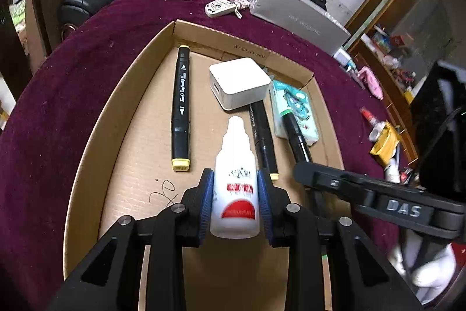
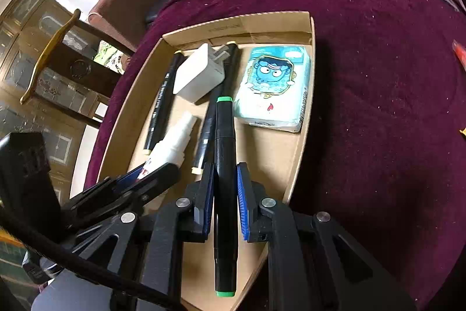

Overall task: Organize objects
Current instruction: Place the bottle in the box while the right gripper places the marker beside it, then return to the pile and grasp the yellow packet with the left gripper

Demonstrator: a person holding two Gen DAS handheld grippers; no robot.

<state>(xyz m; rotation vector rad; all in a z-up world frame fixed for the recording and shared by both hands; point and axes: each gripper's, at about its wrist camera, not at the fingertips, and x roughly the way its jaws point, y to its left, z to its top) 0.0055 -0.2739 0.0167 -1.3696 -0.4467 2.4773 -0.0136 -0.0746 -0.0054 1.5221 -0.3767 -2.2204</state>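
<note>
Left gripper (image 1: 235, 196): jaws narrowly parted, pinching a white bottle (image 1: 235, 188) by its sides, nozzle pointing forward, above the cardboard box (image 1: 96, 136). Right gripper (image 2: 225, 201): jaws nearly together, pinching a green-capped marker (image 2: 224, 165) lengthwise over the same box. Inside lie two markers, a charger (image 1: 237, 83) and a tissue pack (image 2: 273, 86).

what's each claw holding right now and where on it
The left claw grips the white dropper bottle around its body. The right claw grips the green-capped black marker near mid-barrel.
</note>
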